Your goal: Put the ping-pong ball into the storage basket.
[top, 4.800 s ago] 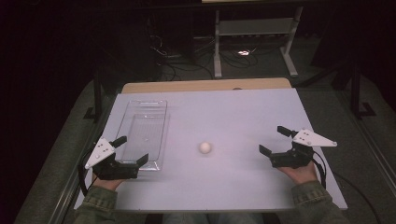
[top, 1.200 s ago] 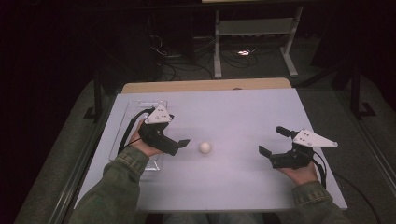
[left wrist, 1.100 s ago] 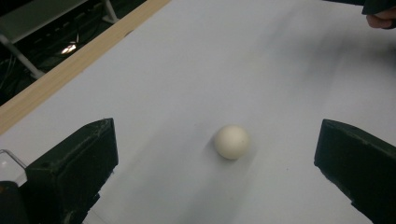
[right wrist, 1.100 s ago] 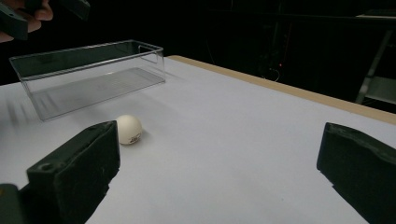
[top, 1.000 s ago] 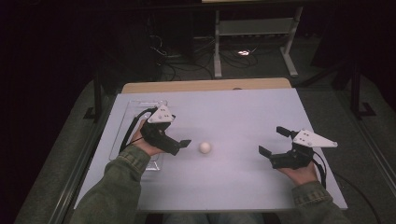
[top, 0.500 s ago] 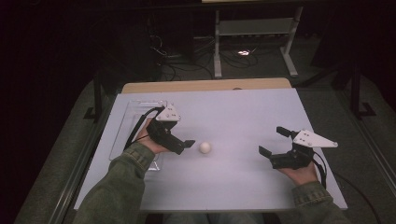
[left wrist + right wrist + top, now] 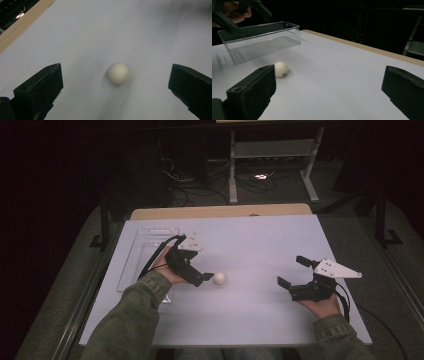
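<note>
A small white ball lies on the white table, a little left of the middle. My left gripper is open and sits just left of the ball, pointing at it. In the left gripper view the ball rests on the table between my left gripper's wide-apart jaws, touching neither. My right gripper is open and empty near the right front of the table. Its own view shows the ball beyond the left jaw of my right gripper.
A clear plastic box stands empty along the table's left side, behind my left hand; I also see the box in the right gripper view. A wooden strip edges the far side. Beyond are a dark floor, cables and a metal rack.
My left gripper came from the front left corner, past the clear box, and has crept right until its jaws flank the ball. The right gripper and the ball have stayed put.
</note>
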Available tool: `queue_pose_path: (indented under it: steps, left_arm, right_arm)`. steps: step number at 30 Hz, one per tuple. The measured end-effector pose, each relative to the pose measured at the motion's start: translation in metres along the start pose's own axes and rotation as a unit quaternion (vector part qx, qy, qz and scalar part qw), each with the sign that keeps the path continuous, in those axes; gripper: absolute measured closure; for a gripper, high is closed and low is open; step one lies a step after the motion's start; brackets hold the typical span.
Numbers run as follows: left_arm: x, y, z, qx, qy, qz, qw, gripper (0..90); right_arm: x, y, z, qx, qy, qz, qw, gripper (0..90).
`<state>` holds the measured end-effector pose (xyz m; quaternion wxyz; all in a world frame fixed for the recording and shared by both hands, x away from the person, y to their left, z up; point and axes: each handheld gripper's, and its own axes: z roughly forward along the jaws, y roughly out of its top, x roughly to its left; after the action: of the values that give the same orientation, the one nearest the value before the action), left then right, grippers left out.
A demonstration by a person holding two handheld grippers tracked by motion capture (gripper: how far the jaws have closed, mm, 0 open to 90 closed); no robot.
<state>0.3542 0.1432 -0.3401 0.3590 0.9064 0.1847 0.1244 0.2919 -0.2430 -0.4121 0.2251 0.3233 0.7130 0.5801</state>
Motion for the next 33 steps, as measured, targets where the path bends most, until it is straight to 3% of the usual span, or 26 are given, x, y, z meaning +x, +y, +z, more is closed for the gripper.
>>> queue_pose_path:
  steps: [17,33]
  left_arm:
    - [-0.004,0.013,0.024,0.029,-0.032,0.015,0.9990,0.0]
    - [-0.008,0.015,0.044,0.074,-0.046,0.035,0.9956,0.0]
  right_arm:
    - [-0.001,0.001,-0.001,-0.007,0.000,0.001,1.0000,0.0]
    - [0.001,0.001,-0.002,-0.009,0.004,0.000,1.0000,0.0]
